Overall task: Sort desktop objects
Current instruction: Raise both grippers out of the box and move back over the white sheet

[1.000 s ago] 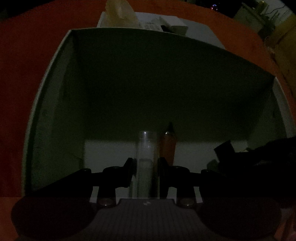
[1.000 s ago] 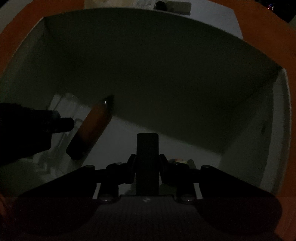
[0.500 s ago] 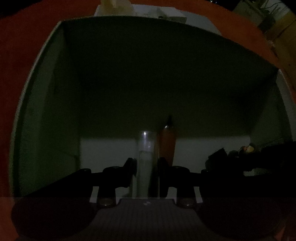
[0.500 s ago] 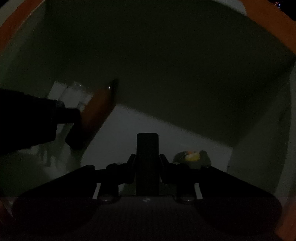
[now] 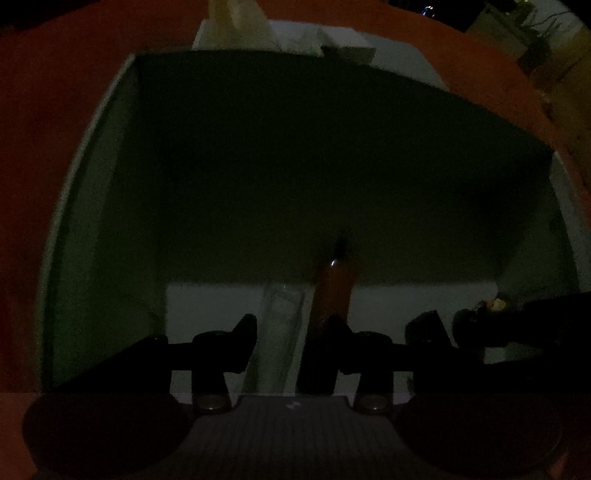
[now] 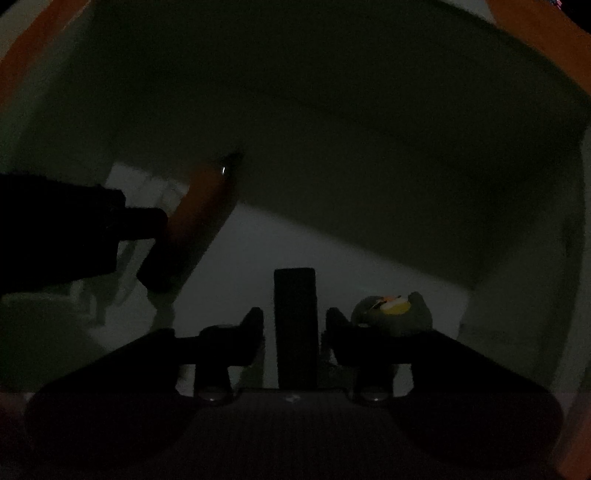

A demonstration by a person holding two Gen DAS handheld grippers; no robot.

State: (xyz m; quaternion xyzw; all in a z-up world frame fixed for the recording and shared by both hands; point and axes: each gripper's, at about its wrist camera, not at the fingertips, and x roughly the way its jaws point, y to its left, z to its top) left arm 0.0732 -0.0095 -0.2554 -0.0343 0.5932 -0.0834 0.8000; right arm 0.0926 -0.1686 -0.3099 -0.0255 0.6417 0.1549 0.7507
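Black block (image 6: 295, 325) between opening jaws: right wrist view only.

- We find the lighting very dim throughout.
- We note an orange tabletop (image 5: 55, 110) around the scene.
- Beyond its far edge we see pale furniture (image 5: 498, 26), blurred, and tiny coloured lights (image 5: 427, 8).

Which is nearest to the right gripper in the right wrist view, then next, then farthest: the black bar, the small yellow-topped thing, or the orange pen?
1. black bar, between the opening jaws of the right gripper.
2. small yellow-topped thing, just right.
3. orange pen, far left by the left gripper.
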